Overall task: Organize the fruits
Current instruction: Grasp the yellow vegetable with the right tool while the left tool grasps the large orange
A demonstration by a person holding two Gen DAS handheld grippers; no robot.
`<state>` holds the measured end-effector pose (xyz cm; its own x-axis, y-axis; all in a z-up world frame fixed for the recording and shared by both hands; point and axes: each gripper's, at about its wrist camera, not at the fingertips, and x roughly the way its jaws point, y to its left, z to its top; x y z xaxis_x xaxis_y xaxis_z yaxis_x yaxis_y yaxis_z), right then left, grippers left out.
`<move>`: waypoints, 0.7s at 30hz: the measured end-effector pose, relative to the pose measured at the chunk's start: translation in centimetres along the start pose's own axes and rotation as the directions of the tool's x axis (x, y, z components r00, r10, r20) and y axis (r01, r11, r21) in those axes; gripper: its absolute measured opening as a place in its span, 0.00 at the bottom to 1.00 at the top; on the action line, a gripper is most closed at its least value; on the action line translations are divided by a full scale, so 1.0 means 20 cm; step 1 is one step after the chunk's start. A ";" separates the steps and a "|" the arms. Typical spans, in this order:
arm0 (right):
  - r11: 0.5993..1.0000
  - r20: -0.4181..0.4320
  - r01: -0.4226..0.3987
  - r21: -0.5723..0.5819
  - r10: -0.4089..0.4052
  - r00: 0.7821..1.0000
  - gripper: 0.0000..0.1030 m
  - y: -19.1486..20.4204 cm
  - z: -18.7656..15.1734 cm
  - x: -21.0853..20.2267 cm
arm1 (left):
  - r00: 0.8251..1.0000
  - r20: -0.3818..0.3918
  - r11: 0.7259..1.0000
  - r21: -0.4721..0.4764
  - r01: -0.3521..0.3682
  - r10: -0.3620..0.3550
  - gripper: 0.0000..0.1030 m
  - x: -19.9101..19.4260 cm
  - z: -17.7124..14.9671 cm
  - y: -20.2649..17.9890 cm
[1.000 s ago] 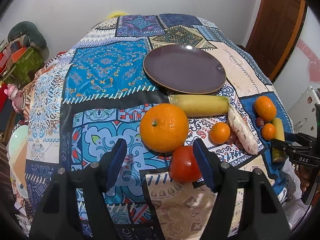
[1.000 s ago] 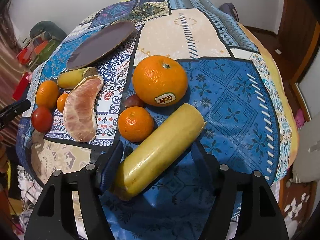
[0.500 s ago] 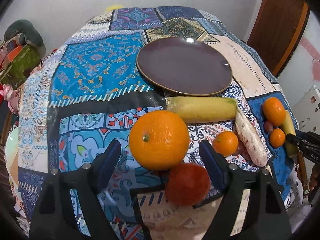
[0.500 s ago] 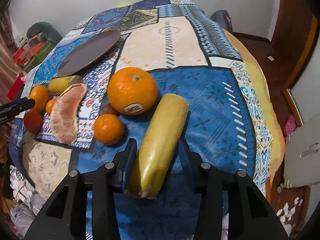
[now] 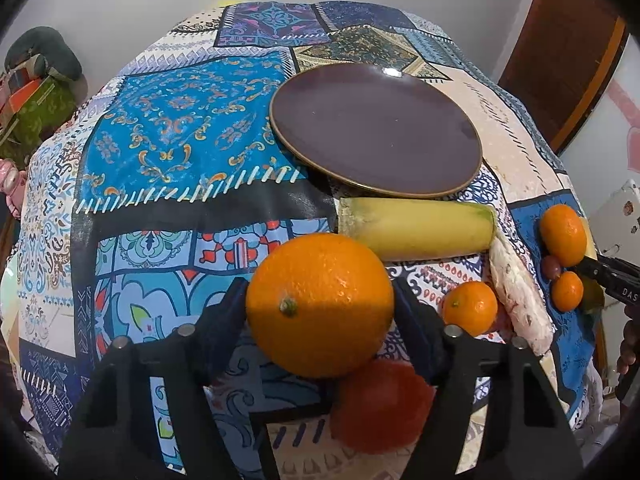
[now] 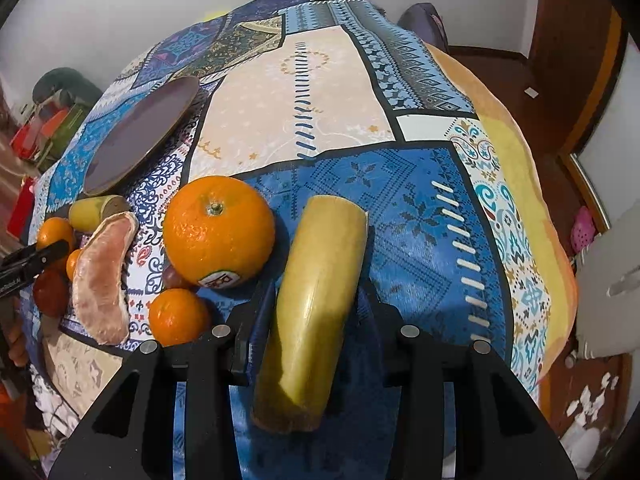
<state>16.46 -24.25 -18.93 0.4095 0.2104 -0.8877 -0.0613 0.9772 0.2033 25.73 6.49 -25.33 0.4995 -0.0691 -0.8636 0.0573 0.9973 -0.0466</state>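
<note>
My left gripper [image 5: 320, 308] is shut on a big orange [image 5: 320, 304], held over a red tomato [image 5: 382, 408]. A dark brown plate [image 5: 376, 128] lies beyond it, with a cut banana piece [image 5: 416, 228] at its near rim. My right gripper [image 6: 316, 300] is shut on a second banana piece [image 6: 316, 300]. Left of it sit a stickered orange [image 6: 219, 230], a small mandarin [image 6: 178, 316], a pomelo segment [image 6: 102, 276] and a grape [image 6: 173, 277]. The plate also shows in the right wrist view [image 6: 140, 136].
A patchwork cloth [image 5: 176, 128] covers the table. More mandarins [image 5: 470, 308] lie right of the tomato. A wooden door [image 5: 568, 40] stands at the right. Clutter [image 5: 36, 92] sits left of the table. The table's right edge [image 6: 532, 216] drops to the floor.
Both grippers closed from open. The left one moved forward and closed on the big orange. The right one closed on the banana piece, which turned more upright in view.
</note>
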 end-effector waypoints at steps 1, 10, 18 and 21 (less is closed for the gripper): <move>1.000 0.002 0.005 -0.005 -0.005 1.000 0.37 0.01 0.00 0.00 | 1.000 0.002 1.000 -0.005 0.004 -0.004 0.67 0.00 0.00 0.01; 1.000 0.027 0.006 0.008 -0.007 1.000 0.34 0.00 0.00 -0.02 | 1.000 0.004 1.000 -0.020 0.006 -0.006 0.66 -0.02 0.00 0.03; 1.000 0.088 0.021 0.001 -0.021 0.996 0.32 0.01 0.03 -0.12 | 0.999 0.044 0.999 -0.035 -0.005 0.007 0.66 -0.11 0.05 0.04; 1.000 0.121 0.015 -0.004 -0.015 0.993 0.32 0.02 0.06 -0.18 | 0.997 0.074 0.999 -0.038 -0.004 0.007 0.66 -0.18 0.08 0.04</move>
<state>16.06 -24.61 -15.18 0.5178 0.1908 -0.8339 -0.0586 0.9804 0.1879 25.36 7.54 -21.56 0.5621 -0.0641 -0.8246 0.0227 0.9978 -0.0621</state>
